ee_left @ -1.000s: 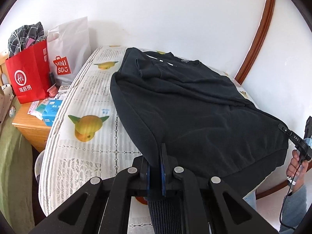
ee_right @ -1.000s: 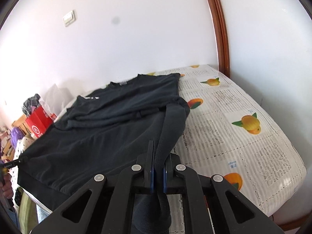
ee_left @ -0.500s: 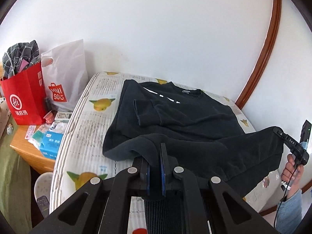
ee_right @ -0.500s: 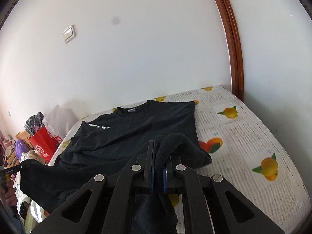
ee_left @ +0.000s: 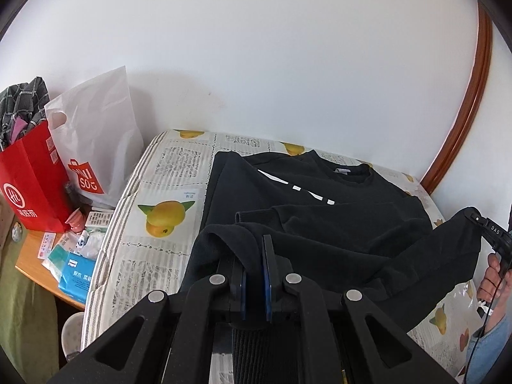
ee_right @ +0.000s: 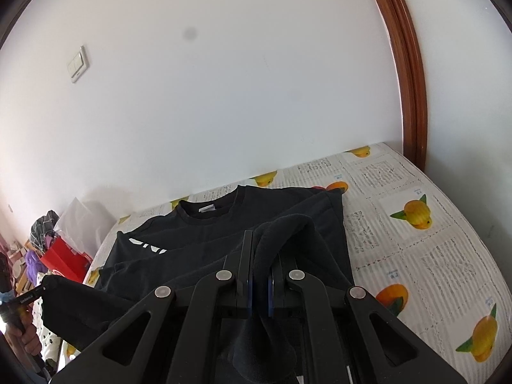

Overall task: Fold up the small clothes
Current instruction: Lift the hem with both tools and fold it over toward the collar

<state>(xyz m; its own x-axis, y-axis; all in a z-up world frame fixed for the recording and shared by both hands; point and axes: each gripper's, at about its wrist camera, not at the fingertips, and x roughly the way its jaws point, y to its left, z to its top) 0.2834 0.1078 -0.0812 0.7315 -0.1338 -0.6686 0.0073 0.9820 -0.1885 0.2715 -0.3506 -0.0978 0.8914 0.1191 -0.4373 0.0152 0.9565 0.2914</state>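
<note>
A white-walled room is seen, with a bed covered in a pale fruit-printed sheet [ee_left: 166,172] set against the far wall and a curved brown wooden frame [ee_right: 412,96] at the right. On the bed a black long-sleeved sweatshirt with white lettering [ee_left: 320,211] is spread, its collar toward the far wall and its sleeves laid across the chest. The near hem is lifted off the sheet and held stretched between the two grippers, apparently so that the lower half can be carried over the upper half in one even fold. The left gripper [ee_left: 254,275] is closed tightly on the hem's left corner, ribbed cloth being pinched between its fingers [ee_left: 267,256]. The right gripper [ee_right: 259,275] is likewise clamped shut on the right corner, a bulge of black cloth rising between its fingers [ee_right: 246,256]. The cloth is thick, soft and matt, and it sags in a shallow curve between the two holds. At the left of the bed a red paper bag [ee_left: 28,176] and a white plastic shopping bag [ee_left: 96,134] are stood on a wooden bedside table [ee_left: 32,262], well apart from the garment.
</note>
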